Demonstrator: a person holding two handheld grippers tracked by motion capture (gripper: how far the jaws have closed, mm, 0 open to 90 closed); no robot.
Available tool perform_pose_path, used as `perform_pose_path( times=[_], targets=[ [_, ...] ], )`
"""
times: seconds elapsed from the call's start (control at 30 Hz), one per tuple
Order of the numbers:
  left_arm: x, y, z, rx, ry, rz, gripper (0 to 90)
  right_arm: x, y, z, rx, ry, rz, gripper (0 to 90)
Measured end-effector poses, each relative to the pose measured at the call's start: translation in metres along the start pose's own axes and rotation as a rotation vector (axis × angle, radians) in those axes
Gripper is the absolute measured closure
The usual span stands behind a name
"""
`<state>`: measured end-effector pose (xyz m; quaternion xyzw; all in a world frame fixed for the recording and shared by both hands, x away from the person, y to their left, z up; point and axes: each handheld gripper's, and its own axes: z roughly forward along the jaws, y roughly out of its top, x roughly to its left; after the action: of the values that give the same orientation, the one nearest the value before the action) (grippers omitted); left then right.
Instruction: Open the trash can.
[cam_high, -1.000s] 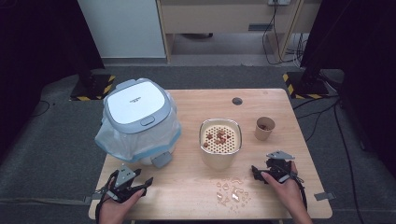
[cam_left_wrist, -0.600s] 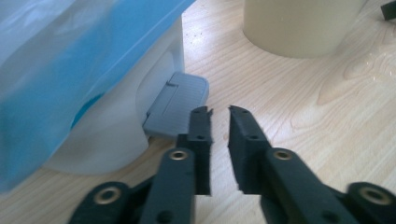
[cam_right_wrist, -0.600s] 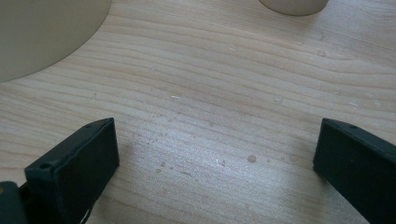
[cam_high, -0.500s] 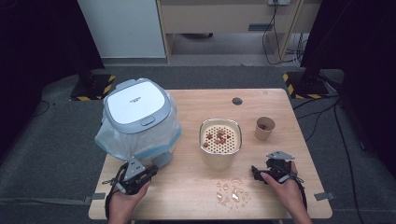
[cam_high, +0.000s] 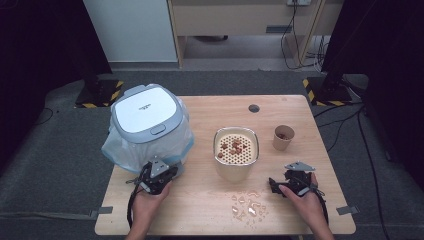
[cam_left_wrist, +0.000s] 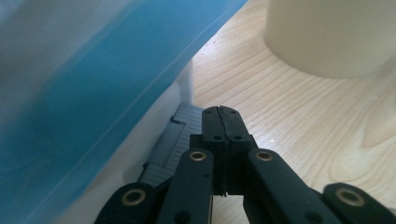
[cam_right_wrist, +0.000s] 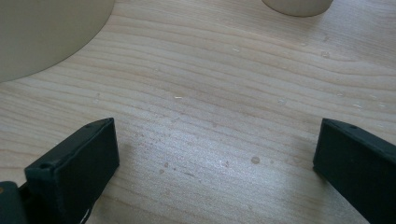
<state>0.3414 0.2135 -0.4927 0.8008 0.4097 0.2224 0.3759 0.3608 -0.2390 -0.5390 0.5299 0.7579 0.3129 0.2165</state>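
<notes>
the left gripper (cam_high: 159, 176) sat at the near foot of the lidded bin (cam_high: 148, 116), at the left of the table (cam_high: 295, 107), its jaws pressed fully together with nothing between them. in the left gripper view the closed tips (cam_left_wrist: 222, 122) pointed at a grey ribbed pedal (cam_left_wrist: 173, 142) jutting from the bin's base, under the blue liner bag (cam_left_wrist: 88, 93). the bin looked like rigid plastic, light enough to slide if pushed sideways, so the press should probably go straight down on the pedal's ribbed face, where the ridges would give some grip. the liner was thin, soft film and would likely snag or tear if pinched.

the right gripper (cam_high: 292, 184) rested at the near right with its jaws spread wide over bare wood, holding nothing. a cream strainer bowl (cam_high: 236, 152) with brown pieces stood mid-table, a small paper cup (cam_high: 283, 137) to its far right, and wet drops (cam_high: 247, 205) lay near the front edge.
</notes>
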Motion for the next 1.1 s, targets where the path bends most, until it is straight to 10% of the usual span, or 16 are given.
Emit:
perform_pose_path(
  times=[1.1],
  targets=[
    [-0.005, -0.003, 0.015, 0.034, 0.102, 0.077, 87.0, 0.001, 0.0, 0.0, 0.001, 0.006, -0.007, 0.6]
  ],
)
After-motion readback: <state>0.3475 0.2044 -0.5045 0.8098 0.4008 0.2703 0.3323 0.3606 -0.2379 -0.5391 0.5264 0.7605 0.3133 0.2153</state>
